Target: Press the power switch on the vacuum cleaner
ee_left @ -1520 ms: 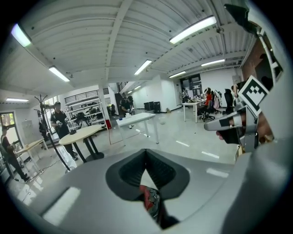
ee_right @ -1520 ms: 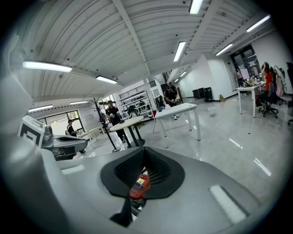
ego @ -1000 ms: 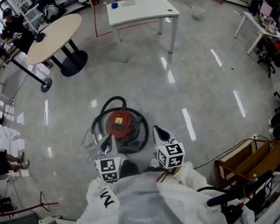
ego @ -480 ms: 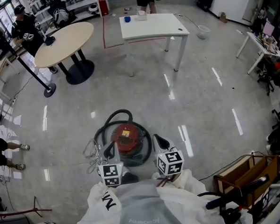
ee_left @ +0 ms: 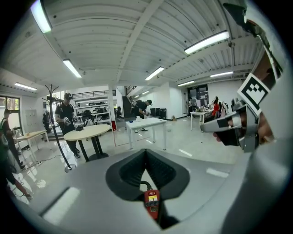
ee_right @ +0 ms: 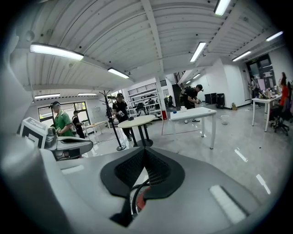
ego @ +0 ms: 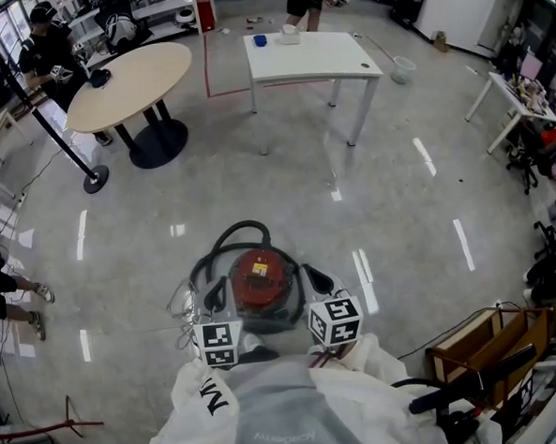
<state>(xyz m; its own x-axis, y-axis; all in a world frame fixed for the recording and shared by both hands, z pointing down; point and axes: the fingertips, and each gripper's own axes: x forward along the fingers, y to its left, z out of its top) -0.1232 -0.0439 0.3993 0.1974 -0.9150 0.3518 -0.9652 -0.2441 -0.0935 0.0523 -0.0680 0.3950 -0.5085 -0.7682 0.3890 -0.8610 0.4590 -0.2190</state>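
Observation:
The vacuum cleaner (ego: pixel 261 276) is a round red canister ringed by a coiled black hose (ego: pixel 234 234), and it stands on the shiny grey floor just ahead of me. My left gripper (ego: pixel 214 293) hangs at its left edge and my right gripper (ego: pixel 317 279) at its right edge, both above it and touching nothing. In the left gripper view the left gripper (ee_left: pixel 146 153) is shut, and the red vacuum cleaner (ee_left: pixel 152 202) shows through the slit below the tips. In the right gripper view the right gripper (ee_right: pixel 143 153) is shut too, over the hose (ee_right: pixel 134 195). No switch can be made out.
A loose cable bundle (ego: pixel 182 303) lies left of the vacuum. A white rectangular table (ego: pixel 310 55) and a round table (ego: pixel 129 85) stand farther off, with people behind them. A wooden crate (ego: pixel 482 340) sits at my right, and a pole's base (ego: pixel 93 182) at the left.
The vacuum now sits lower in the view, between the two grippers rather than ahead of them. Both jaws stayed shut.

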